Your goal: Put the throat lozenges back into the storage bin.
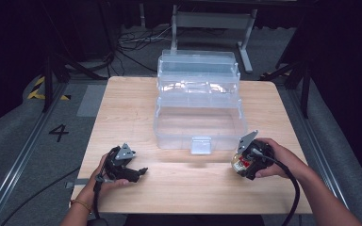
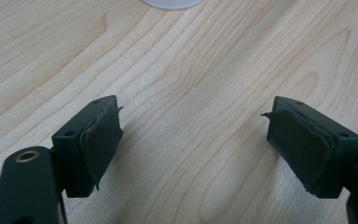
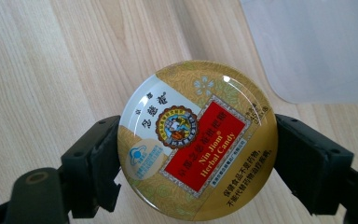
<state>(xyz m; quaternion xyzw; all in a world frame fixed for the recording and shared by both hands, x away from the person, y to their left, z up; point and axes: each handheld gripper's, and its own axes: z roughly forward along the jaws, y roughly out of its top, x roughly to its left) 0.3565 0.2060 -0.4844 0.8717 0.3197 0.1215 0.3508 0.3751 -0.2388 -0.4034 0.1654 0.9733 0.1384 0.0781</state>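
The right gripper [image 3: 198, 154] was clamped on a round, flat candy tin [image 3: 198, 140], its black jaws pressing the tin's rim from two opposite sides. The tin's glossy gold lid bore a red label and a small round emblem. In the high view, that tin [image 1: 240, 162] sat low over the pale wood-grain table [image 1: 122, 99], just off the front right corner of the clear plastic toolbox [image 1: 199, 123]. The toolbox was open, with a translucent tiered tray raised toward the back, smooth walls and a small latch at its front. The left gripper [image 2: 193, 135] had its jaws spread wide with nothing between them, the worn rubber pads [image 2: 101, 140] frayed at the edges, over bare wood. Open tabletop lay between the two grippers and in front of the box.
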